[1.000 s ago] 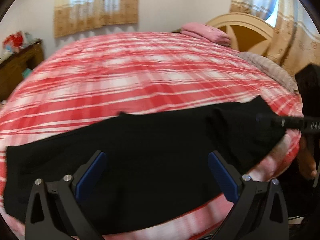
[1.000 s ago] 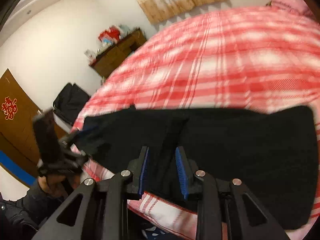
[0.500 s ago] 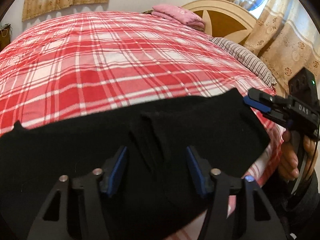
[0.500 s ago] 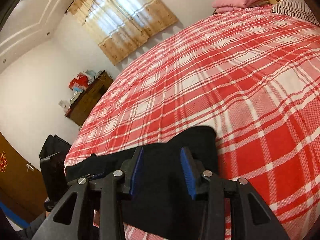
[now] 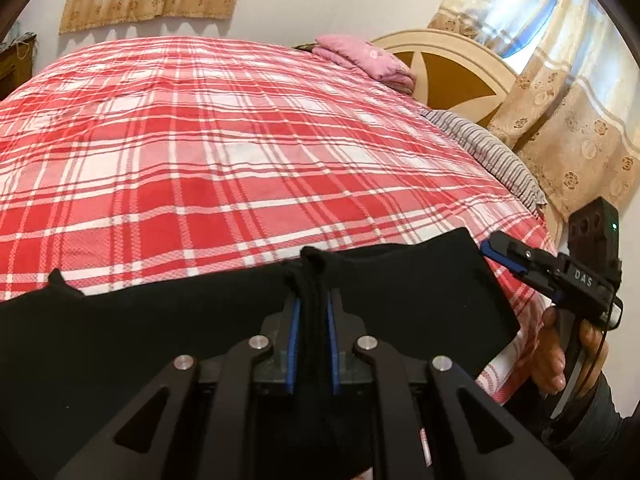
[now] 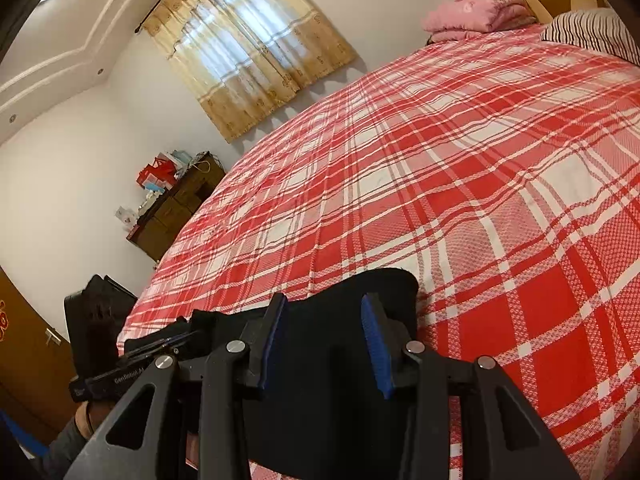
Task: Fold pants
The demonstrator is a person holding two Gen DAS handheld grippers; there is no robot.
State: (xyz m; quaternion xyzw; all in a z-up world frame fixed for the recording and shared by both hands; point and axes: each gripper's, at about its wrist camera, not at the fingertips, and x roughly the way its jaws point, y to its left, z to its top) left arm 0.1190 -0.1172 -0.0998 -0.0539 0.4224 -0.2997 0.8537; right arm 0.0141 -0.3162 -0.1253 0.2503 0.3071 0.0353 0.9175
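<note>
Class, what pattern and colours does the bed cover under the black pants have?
The bed cover is a red, pink and white plaid; the left wrist view shows it best.

Red-plaid bed (image 5: 240, 152), cream headboard (image 5: 452, 64), curtained window (image 6: 248, 40), white walls (image 6: 52, 168).

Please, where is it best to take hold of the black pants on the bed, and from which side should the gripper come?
Probably at the far edge of the black pants, coming from the near bedside. The cloth lies flat on the plaid bedspread, so a bunched-up fold gives purchase, as where the left gripper already pinches one.
</note>
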